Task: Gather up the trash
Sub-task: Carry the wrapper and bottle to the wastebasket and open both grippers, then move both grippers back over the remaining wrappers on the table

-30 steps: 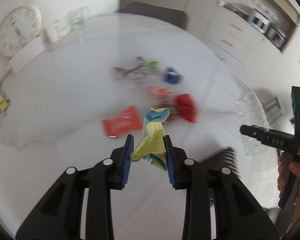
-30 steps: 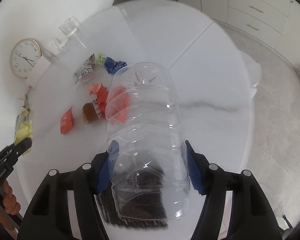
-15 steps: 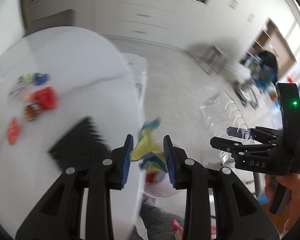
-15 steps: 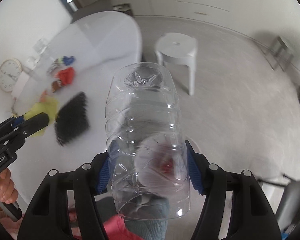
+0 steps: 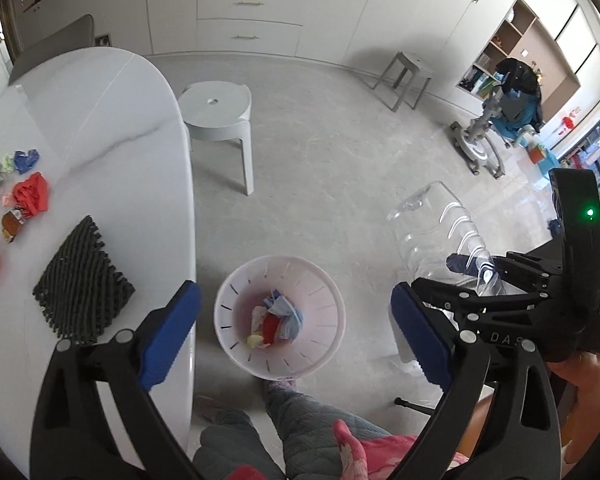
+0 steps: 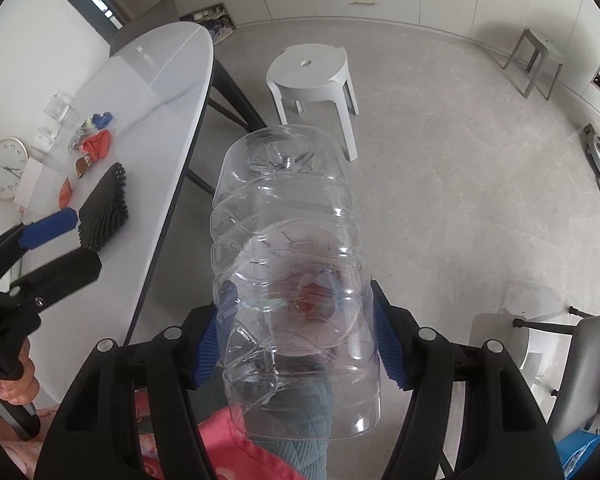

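hovering with jaws spread over the waste basket, the left gripper is empty, while the right gripper pinches the clear bottle, which could bounce off the rim if released off-centre.

Clear glossy plastic bottle — ribbed (smooth) — over matt floor.

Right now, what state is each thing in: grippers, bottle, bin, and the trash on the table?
Left gripper: open, empty, above the bin.
Right gripper: shut on the bottle.
Bottle: clear, empty, held off the floor.
Bin: upright on the floor, some wrappers inside, far from full.
Table trash: several wrappers not yet collected.
Black mat: flat on the table.
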The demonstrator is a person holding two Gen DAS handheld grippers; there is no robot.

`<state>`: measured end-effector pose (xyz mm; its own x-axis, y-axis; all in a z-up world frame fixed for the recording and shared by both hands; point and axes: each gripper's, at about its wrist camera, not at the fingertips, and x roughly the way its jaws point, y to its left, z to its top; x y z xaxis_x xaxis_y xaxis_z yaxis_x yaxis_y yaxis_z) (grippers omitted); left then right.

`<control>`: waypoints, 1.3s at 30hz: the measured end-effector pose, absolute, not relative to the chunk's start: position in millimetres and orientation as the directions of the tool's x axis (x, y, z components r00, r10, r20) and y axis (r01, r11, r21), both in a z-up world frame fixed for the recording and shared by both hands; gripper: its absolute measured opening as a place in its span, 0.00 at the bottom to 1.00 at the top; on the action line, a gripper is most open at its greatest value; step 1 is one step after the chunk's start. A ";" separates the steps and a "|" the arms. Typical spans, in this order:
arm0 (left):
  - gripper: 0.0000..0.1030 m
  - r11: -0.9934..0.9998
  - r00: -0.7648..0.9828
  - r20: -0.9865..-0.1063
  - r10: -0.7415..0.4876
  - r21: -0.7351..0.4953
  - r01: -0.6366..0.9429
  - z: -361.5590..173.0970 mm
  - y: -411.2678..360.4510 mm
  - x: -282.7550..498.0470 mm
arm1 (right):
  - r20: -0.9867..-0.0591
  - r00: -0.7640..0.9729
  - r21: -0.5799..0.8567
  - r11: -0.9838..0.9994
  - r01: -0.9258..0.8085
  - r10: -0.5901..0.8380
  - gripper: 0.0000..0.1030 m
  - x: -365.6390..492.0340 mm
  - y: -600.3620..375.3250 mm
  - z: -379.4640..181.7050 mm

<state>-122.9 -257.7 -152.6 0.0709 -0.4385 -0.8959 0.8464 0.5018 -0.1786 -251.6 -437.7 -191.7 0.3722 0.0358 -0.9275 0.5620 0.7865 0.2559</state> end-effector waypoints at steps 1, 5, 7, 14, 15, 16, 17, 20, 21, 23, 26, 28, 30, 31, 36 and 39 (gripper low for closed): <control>0.90 0.508 0.079 -0.896 -0.436 -0.173 0.844 -151.8 -255.1 -122.9 | -0.927 0.373 0.258 0.789 0.557 0.040 0.64 -251.4 -436.7 -192.6; 0.92 0.539 0.106 -0.895 -0.432 -0.163 0.826 -147.7 -246.4 -120.2 | -0.926 0.372 0.269 0.804 0.530 0.064 0.64 -246.7 -429.9 -197.0; 0.92 0.557 0.118 -0.896 -0.428 -0.159 0.815 -144.1 -242.0 -117.2 | -0.926 0.369 0.271 0.811 0.518 0.073 0.64 -244.4 -426.5 -199.1; 0.92 0.632 0.184 -0.893 -0.410 -0.134 0.763 -134.3 -210.4 -95.0 | -0.951 0.306 0.204 0.840 0.502 0.048 0.96 -225.4 -408.7 -211.6; 0.92 0.642 0.190 -0.893 -0.407 -0.132 0.755 -133.1 -205.2 -91.0 | -0.953 0.302 0.182 0.841 0.509 0.023 0.97 -224.2 -408.1 -210.7; 0.92 0.655 0.201 -0.892 -0.404 -0.129 0.744 -132.4 -198.9 -86.6 | -0.953 0.302 0.165 0.844 0.511 0.003 0.97 -221.5 -406.8 -208.7; 0.92 0.666 0.210 -0.891 -0.402 -0.127 0.735 -131.9 -194.0 -83.2 | -0.952 0.305 0.164 0.844 0.511 0.000 0.97 -220.2 -406.7 -207.7; 0.92 0.699 0.239 -0.886 -0.397 -0.123 0.704 -128.5 -176.8 -71.0 | -0.942 0.335 0.181 0.835 0.520 -0.005 0.97 -212.4 -406.1 -198.7; 0.92 0.707 0.246 -0.886 -0.394 -0.121 0.697 -128.1 -173.4 -67.8 | -0.940 0.340 0.183 0.835 0.519 -0.005 0.97 -210.3 -406.2 -196.6; 0.92 0.728 0.260 -0.886 -0.384 -0.117 0.675 -126.0 -162.8 -58.3 | -0.937 0.349 0.186 0.837 0.515 -0.006 0.97 -203.2 -405.4 -191.8; 0.92 0.758 0.275 -0.885 -0.375 -0.123 0.640 -123.2 -145.6 -45.8 | -0.935 0.356 0.184 0.848 0.498 -0.007 0.97 -187.9 -399.0 -185.4; 0.92 0.775 0.289 -0.882 -0.371 -0.123 0.620 -121.3 -134.1 -38.2 | -0.928 0.372 0.193 0.858 0.476 0.002 0.97 -176.0 -390.5 -180.4; 0.92 0.788 0.304 -0.882 -0.360 -0.114 0.605 -120.0 -124.4 -31.9 | -0.925 0.381 0.197 0.870 0.451 0.012 0.97 -165.1 -381.8 -177.0; 0.92 0.794 0.311 -0.882 -0.354 -0.109 0.597 -119.5 -119.4 -28.6 | -0.924 0.383 0.194 0.877 0.439 0.013 0.97 -159.6 -377.3 -175.5; 0.92 0.827 0.331 -0.880 -0.341 -0.114 0.550 -118.2 -95.5 -10.9 | -0.925 0.378 0.176 0.909 0.377 0.022 0.97 -133.7 -355.7 -172.0; 0.92 0.848 0.343 -0.880 -0.327 -0.114 0.517 -117.9 -80.3 1.1 | -0.927 0.374 0.176 0.921 0.348 0.036 0.97 -118.6 -343.4 -172.4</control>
<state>1.1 -80.3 -117.9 0.3433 -0.3274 -0.8803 0.5169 0.8484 -0.1140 -118.6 -343.4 -172.4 0.3743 0.0360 -0.9266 0.3478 0.9208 0.1763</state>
